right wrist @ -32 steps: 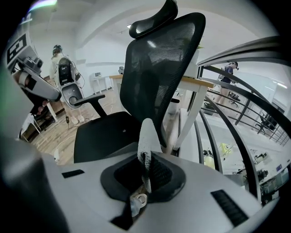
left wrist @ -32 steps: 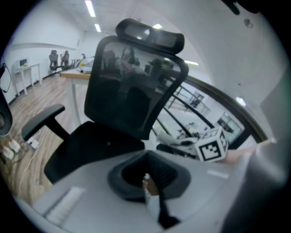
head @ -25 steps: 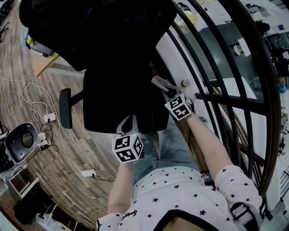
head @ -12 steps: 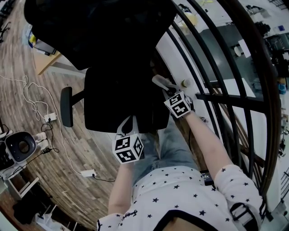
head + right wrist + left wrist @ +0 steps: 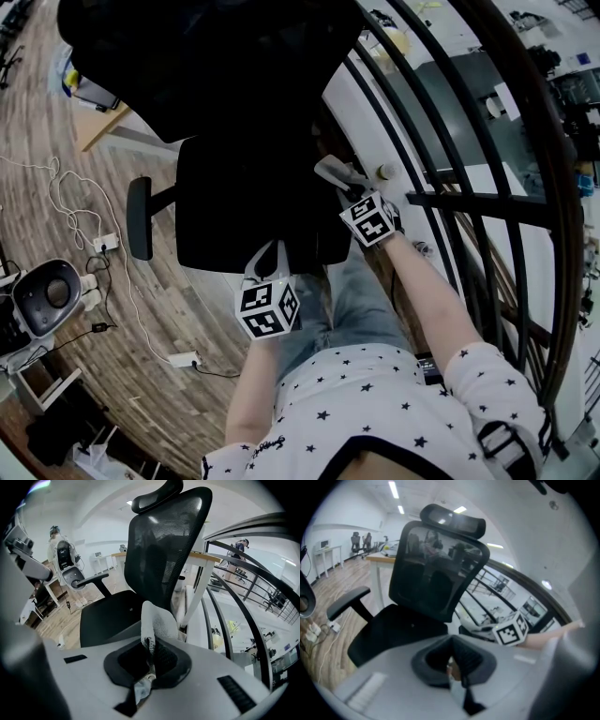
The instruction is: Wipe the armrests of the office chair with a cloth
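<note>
One black office chair (image 5: 248,211) stands before the person, seat towards them and mesh backrest (image 5: 164,541) rising behind it. Two grippers are in play. The right gripper (image 5: 150,657) has its jaws clamped on the single white cloth (image 5: 157,620), which sticks up out of them as a folded tuft. In the head view the cloth lies at the right edge of the seat, between the chair and the dark railing (image 5: 450,202). Whether it is touching the armrest on that side cannot be made out there. The left gripper (image 5: 456,662) hangs at the front edge of the seat, jaws pressed together with nothing between them. Its own view looks across the seat to the other gripper's marker cube (image 5: 511,630). Only one armrest (image 5: 139,218) shows plainly (the one on the far left side, a dark pad on its post), well apart from both grippers. On the wooden floor (image 5: 141,328) left of the chair lie two white power strips (image 5: 103,244), one near that armrest and one nearer the person, with thin cables trailing between them.
</note>
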Demonstrator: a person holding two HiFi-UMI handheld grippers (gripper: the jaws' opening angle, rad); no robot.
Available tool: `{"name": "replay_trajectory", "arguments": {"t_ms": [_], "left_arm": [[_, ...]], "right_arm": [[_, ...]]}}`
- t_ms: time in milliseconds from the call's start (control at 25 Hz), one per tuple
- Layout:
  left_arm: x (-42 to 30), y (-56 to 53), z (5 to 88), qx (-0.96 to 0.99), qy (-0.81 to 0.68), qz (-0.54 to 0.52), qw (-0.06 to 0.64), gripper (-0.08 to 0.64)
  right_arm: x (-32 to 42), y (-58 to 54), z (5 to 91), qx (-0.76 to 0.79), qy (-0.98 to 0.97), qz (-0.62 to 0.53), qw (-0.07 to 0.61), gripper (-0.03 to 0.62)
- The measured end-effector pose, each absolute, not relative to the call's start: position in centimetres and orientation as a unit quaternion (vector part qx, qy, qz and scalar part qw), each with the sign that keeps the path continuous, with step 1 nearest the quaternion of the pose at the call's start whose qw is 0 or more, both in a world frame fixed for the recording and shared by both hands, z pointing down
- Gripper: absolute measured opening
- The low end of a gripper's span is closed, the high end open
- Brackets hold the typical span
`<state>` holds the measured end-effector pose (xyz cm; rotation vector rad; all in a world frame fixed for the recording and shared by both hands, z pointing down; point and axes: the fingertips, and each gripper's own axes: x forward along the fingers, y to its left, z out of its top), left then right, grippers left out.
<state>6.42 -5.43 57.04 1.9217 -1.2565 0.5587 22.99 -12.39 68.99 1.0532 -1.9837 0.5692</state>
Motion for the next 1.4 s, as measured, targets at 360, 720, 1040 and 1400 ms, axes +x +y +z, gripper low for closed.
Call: {"name": "replay_trajectory", "arguments": {"t_ms": [360, 720, 1040, 1400], "left_arm": [[6.3, -4.3, 56.9, 0.754, -0.491, 0.217, 0.379, 0.008], [6.0, -3.1, 56.8, 0.756, -0.49, 0.215, 0.378, 0.008], [5.6, -2.1, 56.4, 0.755, -0.491, 0.21, 0.381, 0.008], [5.2, -1.1, 56.2, 0.756, -0.491, 0.208, 0.381, 0.008]], "right_arm": [[22.6, -10.7, 69.0, 0.414, -0.786, 0.223, 0.402, 0.026], [21.8, -8.3, 69.0, 0.406, -0.789, 0.221, 0.404, 0.026], [20.9, -6.4, 68.8, 0.398, -0.792, 0.221, 0.407, 0.026], [20.2, -4.6, 68.9, 0.392, -0.793, 0.224, 0.409, 0.026]]}}
